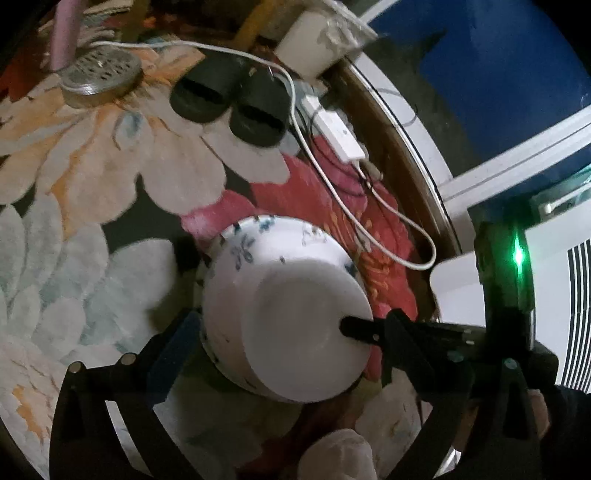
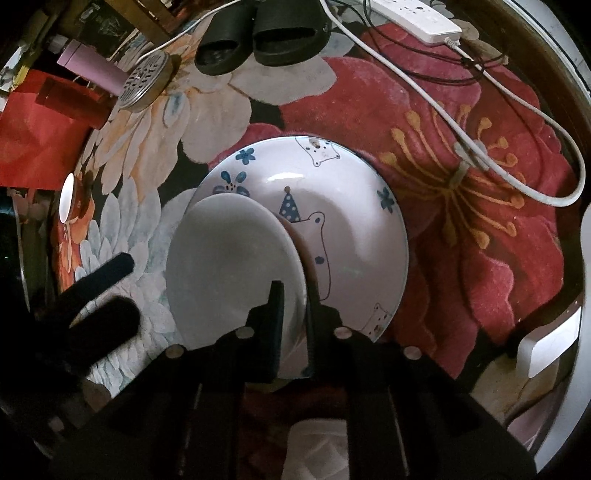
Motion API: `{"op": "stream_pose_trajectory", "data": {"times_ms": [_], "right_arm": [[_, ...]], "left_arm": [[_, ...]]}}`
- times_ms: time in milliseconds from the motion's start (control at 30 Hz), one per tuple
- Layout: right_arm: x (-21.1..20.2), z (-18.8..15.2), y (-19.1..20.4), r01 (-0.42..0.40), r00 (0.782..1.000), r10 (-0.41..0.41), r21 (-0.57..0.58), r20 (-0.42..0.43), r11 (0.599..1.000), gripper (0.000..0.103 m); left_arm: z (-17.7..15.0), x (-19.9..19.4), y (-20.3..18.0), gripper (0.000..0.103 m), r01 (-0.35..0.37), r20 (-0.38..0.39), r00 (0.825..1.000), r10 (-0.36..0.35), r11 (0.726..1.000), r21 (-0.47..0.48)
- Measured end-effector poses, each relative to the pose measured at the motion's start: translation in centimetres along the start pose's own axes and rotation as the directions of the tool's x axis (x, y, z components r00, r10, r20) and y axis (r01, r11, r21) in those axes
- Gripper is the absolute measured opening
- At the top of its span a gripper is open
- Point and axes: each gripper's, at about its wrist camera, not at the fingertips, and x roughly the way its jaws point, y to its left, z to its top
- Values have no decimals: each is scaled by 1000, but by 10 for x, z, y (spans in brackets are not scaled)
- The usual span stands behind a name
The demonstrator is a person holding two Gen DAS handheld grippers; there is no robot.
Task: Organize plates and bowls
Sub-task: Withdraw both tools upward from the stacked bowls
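Clutter: black slippers (image 2: 258,29), power strip (image 2: 417,18), white cable (image 2: 517,122) on floral rug (image 2: 480,221).
Plate (image 2: 236,258): tilted over patterned bowl (image 2: 351,221).
Right claw (image 2: 293,295): clamped on plate rim, steeply down.
Left claw (image 1: 273,332): wide apart, nothing gripped.

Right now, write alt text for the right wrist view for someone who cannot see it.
The right tool is shut on the rim of a plain white dish, held over a larger white bowl printed with blue flowers and bears. Both are above a floral rug, with black slippers and a white power strip beyond.
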Motion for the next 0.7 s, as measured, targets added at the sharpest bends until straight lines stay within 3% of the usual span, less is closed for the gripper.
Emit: {"op": "stream_pose_trajectory", "data": {"times_ms": [267,300,367,467,700], "right_arm": [[-12,-2,4,60,998,-59,-24,31,998,20],[-15,-2,6,70,997,-68,-34,42,997,24],[-21,-2,9,90,994,-87,-40,70,995,56],[-33,-5,18,97,987,-89,-53,135,994,84],[-34,-7,51,151,978,-124,-161,168,975,94]], "left_arm": [[-4,-12,15,102,-59,22,998,59,998,-5],[-5,-13,18,102,-62,21,998,62,998,-5],[-8,-16,21,102,-76,21,997,76,997,-2],[-12,-21,24,102,-111,28,993,111,994,19],[-20,-31,38,102,-172,34,985,172,985,17]]}}
